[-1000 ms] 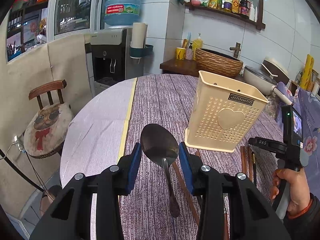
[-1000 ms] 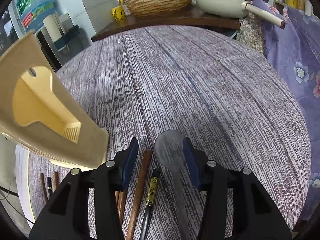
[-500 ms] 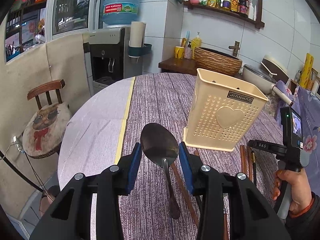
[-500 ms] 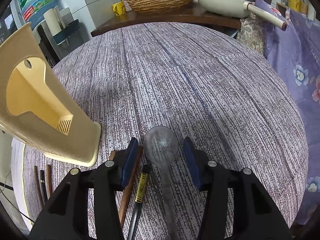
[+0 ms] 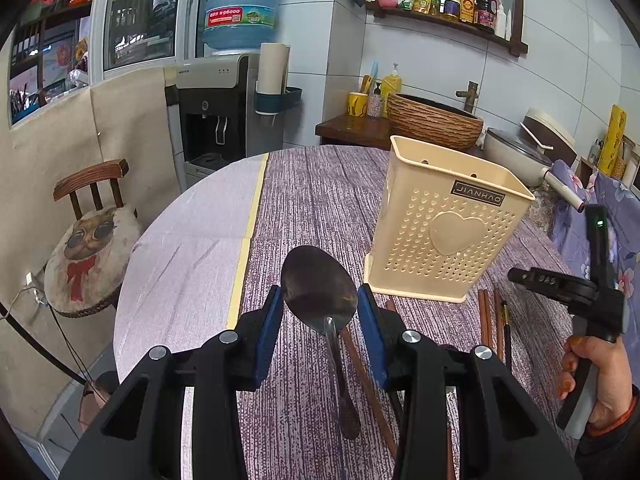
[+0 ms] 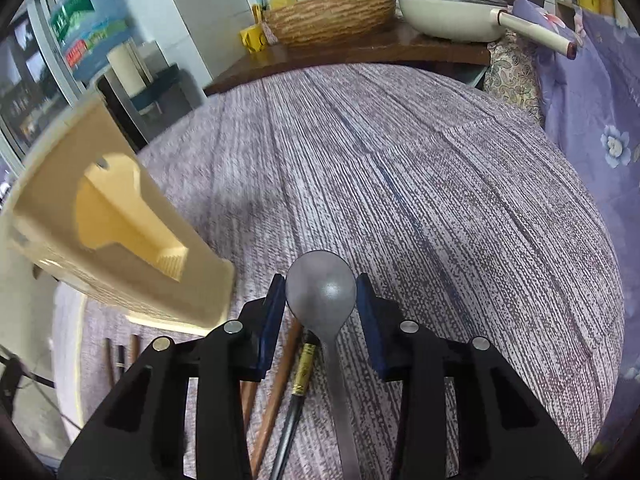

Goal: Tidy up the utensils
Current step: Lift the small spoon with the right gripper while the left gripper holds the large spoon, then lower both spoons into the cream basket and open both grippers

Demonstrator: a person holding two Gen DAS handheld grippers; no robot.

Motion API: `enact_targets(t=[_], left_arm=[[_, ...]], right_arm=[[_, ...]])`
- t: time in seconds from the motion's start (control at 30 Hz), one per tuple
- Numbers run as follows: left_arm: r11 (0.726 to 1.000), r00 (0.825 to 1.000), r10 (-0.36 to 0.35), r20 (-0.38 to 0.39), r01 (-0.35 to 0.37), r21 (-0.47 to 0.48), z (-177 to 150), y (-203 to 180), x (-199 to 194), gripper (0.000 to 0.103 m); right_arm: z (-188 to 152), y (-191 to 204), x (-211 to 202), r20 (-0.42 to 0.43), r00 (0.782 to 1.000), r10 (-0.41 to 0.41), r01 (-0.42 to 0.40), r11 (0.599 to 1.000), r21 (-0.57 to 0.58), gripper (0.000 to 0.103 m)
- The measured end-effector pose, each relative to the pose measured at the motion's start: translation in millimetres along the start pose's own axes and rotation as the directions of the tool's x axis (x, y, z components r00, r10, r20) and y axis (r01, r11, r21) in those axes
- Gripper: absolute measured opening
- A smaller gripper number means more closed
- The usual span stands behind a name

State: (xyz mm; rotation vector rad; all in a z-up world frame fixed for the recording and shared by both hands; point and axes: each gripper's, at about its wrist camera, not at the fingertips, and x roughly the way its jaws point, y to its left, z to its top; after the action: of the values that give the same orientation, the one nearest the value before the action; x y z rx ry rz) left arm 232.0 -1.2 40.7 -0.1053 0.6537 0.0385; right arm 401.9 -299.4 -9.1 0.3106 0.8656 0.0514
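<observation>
My left gripper [image 5: 319,312] is shut on the bowl of a dark metal spoon [image 5: 319,288], held above the table with its handle hanging back toward me. My right gripper [image 6: 321,304] is shut on the bowl of a grey spoon [image 6: 321,288], its handle trailing back over the table. A cream perforated utensil holder [image 5: 448,224] with a heart stands upright on the table to the right of the left gripper; it shows at the left of the right wrist view [image 6: 108,236]. Wooden and black chopsticks [image 6: 280,380] lie on the table under the right gripper.
The round table has a purple striped cloth [image 6: 420,168]. More chopsticks [image 5: 494,320] lie beside the holder's base. A chair with a cushion [image 5: 88,240] stands left of the table. A water dispenser [image 5: 216,112], a woven basket [image 5: 434,126] and a pan [image 6: 452,16] sit behind.
The right gripper has lifted and tilted with the grey spoon, so the holder looms closer at left. The left gripper holds its spoon nearly still.
</observation>
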Motion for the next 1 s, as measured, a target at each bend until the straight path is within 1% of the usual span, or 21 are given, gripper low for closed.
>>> enact_targets(t=[0.13, 0.23, 0.33, 0.43, 0.63, 0.73, 0.83, 0.93, 1.0], left_arm=[[1.0, 1.0, 0.0, 0.002, 0.0, 0.0, 0.9, 0.0, -0.4, 0.038], [1.0, 1.0, -0.001, 0.005, 0.001, -0.003, 1.5, 0.3, -0.6, 0.038], [1.0, 1.0, -0.001, 0.009, 0.001, -0.002, 1.5, 0.4, -1.3, 0.038], [1.0, 1.0, -0.001, 0.011, 0.001, -0.001, 1.7, 0.4, -1.7, 0.038], [1.0, 1.0, -0.012, 0.015, 0.012, -0.005, 4.3, 2.1, -3.4, 0.038], [1.0, 1.0, -0.008, 0.028, 0.008, -0.002, 8.3, 4.2, -6.5, 0.038], [1.0, 0.999, -0.029, 0.033, 0.029, -0.011, 12.9, 4.8, -10.6, 0.038], [0.999, 0.998, -0.041, 0.052, 0.041, -0.006, 24.0, 3.9, -16.5, 0.038], [0.998, 0.996, -0.066, 0.064, 0.067, -0.015, 36.6, 4.3, -20.9, 0.038]], right_arm=[[-1.5, -1.5, -33.9, 0.067, 0.995, 0.072, -0.073, 0.997, 0.011, 0.037], [-3.3, 0.3, -57.3, 0.119, 0.99, 0.083, -0.08, 0.996, -0.023, 0.037], [-8.1, 1.4, -74.1, 0.144, 0.985, 0.094, -0.09, 0.995, -0.032, 0.037], [-13.6, 3.2, -91.2, 0.176, 0.98, 0.089, -0.078, 0.995, -0.064, 0.037], [-16.1, 9.7, -113.6, 0.202, 0.971, 0.126, -0.112, 0.991, -0.079, 0.037], [-15.8, 15.5, -126.1, 0.216, 0.964, 0.158, -0.141, 0.986, -0.09, 0.037], [-13.1, 25.9, -139.8, 0.241, 0.955, 0.172, -0.147, 0.982, -0.116, 0.037], [-6.8, 34.6, -149.9, 0.248, 0.947, 0.203, -0.176, 0.976, -0.127, 0.037], [-0.4, 41.4, -157.9, 0.257, 0.938, 0.235, -0.207, 0.969, -0.131, 0.037]])
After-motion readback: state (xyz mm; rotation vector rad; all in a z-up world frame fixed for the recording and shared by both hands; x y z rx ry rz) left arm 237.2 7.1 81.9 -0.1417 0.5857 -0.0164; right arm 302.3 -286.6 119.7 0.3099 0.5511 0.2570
